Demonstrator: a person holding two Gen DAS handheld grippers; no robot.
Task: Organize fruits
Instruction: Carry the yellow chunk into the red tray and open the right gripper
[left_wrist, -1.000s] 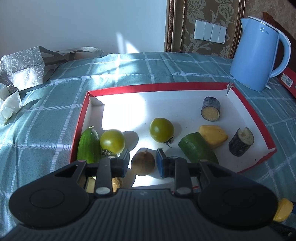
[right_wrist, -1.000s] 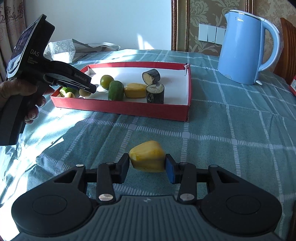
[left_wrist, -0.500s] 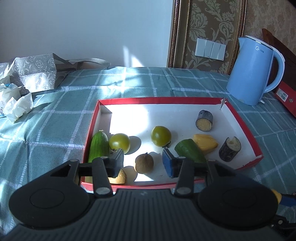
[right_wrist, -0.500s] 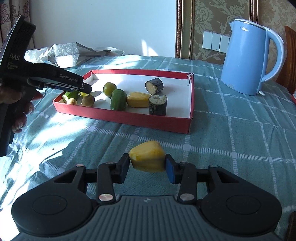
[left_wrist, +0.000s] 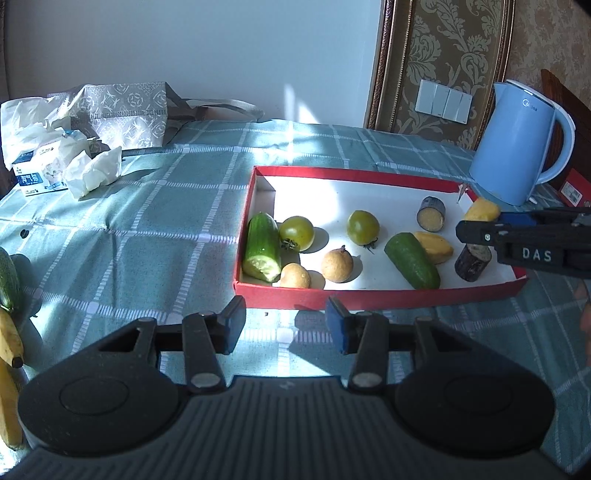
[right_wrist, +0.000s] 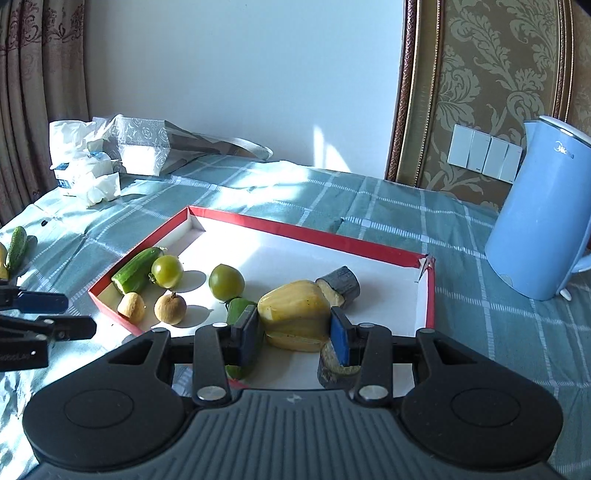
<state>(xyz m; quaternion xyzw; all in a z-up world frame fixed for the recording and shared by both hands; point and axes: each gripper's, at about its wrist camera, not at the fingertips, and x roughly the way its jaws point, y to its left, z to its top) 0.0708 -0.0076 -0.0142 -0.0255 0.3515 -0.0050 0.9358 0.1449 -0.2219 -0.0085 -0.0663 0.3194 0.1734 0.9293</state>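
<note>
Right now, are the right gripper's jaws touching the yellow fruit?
Touching. The right wrist view shows the right gripper with both jaws pressed on the sides of the yellow fruit.

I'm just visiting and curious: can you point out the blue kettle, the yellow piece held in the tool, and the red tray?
blue kettle (right_wrist: 535, 229), right wrist view, middle of its body.
yellow piece (right_wrist: 293, 308), right wrist view, its front face between the pads.
red tray (left_wrist: 369, 297), left wrist view, its near wall.
</note>
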